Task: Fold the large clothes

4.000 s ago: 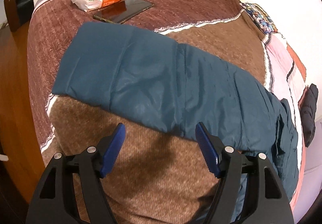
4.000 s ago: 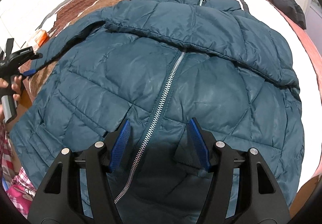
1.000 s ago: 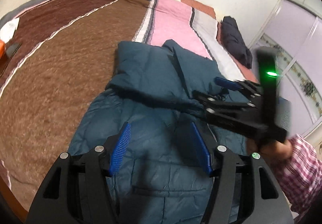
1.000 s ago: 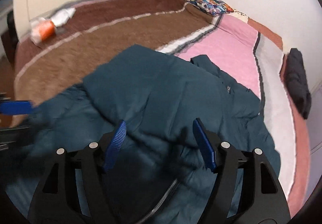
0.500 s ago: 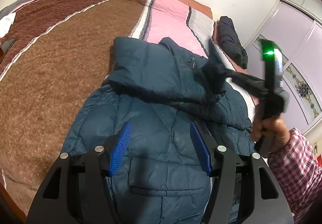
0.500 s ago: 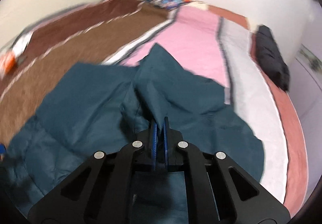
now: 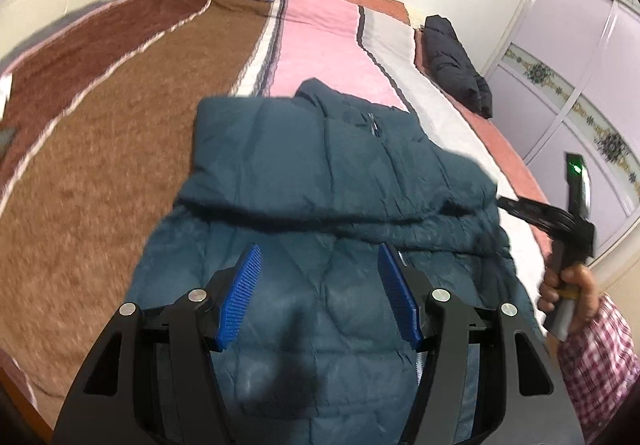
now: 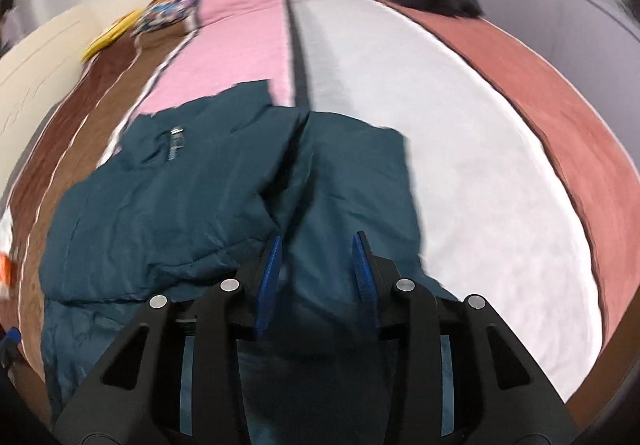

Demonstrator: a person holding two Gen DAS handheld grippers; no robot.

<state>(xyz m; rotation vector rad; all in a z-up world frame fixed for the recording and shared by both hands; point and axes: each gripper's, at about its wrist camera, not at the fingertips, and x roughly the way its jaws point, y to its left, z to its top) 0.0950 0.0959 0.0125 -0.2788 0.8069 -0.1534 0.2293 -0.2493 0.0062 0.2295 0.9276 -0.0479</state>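
Your teal puffer jacket (image 7: 320, 181) lies front up on the striped blanket (image 7: 120, 149), filling the centre and lower half of the left wrist view. Its collar and zip top (image 8: 175, 143) point toward the upper part of the frame. One sleeve (image 7: 256, 149) is already laid across the chest, and that looks deliberate: bringing the sleeves in first narrows the coat before the body gets folded. The other sleeve (image 8: 352, 181) runs up the middle of the right wrist view, lying partly on the jacket and partly on the white stripe of the blanket, so I judge it the piece now being settled.

Your right gripper (image 8: 316, 277) sits at the lower centre of its own frame, over the near end of that sleeve. Its jaws are opening, partly apart; sleeve fabric shows in the gap, but the pads do not appear to press it, so it has hold of nothing.

Your left gripper (image 7: 318, 297) hovers at the lower centre of its frame above the jacket's quilted front, jaws well apart and empty, the fabric below them rather than between them.

Outward from there, a dark folded garment (image 7: 452, 61) rests near the upper right, well apart from the jacket.
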